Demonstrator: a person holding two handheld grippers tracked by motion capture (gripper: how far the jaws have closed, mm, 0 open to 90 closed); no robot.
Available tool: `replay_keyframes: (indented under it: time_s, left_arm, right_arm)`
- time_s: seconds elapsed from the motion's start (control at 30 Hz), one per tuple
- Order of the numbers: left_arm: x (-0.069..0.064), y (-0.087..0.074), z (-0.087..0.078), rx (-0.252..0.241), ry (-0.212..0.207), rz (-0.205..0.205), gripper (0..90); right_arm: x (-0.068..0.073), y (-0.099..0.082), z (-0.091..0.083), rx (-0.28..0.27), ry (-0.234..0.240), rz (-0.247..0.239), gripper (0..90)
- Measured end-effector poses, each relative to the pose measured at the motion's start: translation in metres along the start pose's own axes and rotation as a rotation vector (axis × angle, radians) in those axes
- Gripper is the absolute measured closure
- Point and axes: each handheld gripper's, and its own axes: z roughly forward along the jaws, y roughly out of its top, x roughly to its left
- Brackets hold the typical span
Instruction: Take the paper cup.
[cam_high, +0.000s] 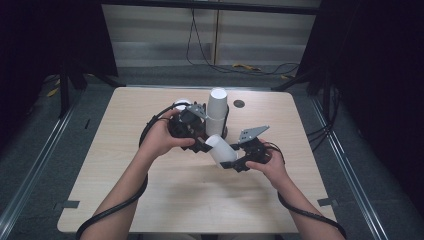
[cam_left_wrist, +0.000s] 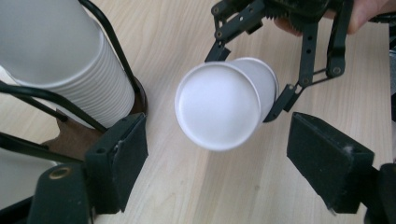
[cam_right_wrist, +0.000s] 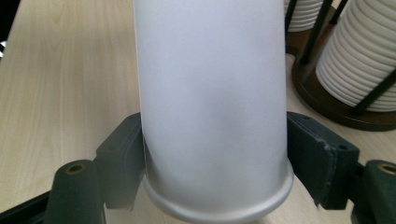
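Currently the right gripper (cam_high: 239, 161) has its fingers clamped on a single white cup (cam_high: 221, 150), gripping it near the rim; the right gripper view shows both pads (cam_right_wrist: 122, 161) pressed against the cup (cam_right_wrist: 212, 107) wall. The cup is held tilted above the table (cam_high: 125, 170), base pointing toward the left gripper (cam_high: 200, 145) (the left gripper view looks straight at the closed base (cam_left_wrist: 218, 106)). The left gripper's fingers (cam_left_wrist: 122, 156) stand apart, one on either side of the cup's base, touching nothing; the cup hangs just beyond them. Behind both grippers, near the middle of the table, a stack (cam_high: 217, 106) of white cups stands upright in a wire holder (cam_left_wrist: 116, 49) on a dark round base (cam_right_wrist: 322, 100). In the right gripper view a second stack (cam_right_wrist: 303, 14) shows beside it. A small dark disc (cam_high: 239, 104) lies on the table just right of the stack.
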Motion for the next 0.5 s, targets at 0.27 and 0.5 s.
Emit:
replay_keyframes:
  time_s: [0.27, 0.5]
  left_arm:
    - [0.002, -0.012, 0.006, 0.008, -0.002, -0.013, 20.1]
    - [0.000, -0.016, 0.012, 0.027, 0.001, -0.011, 20.0]
  right_arm:
    - [-0.004, 0.001, -0.005, 0.032, -0.014, -0.011, 25.3]
    - [-0.007, -0.002, -0.014, 0.058, -0.020, -0.014, 25.4]
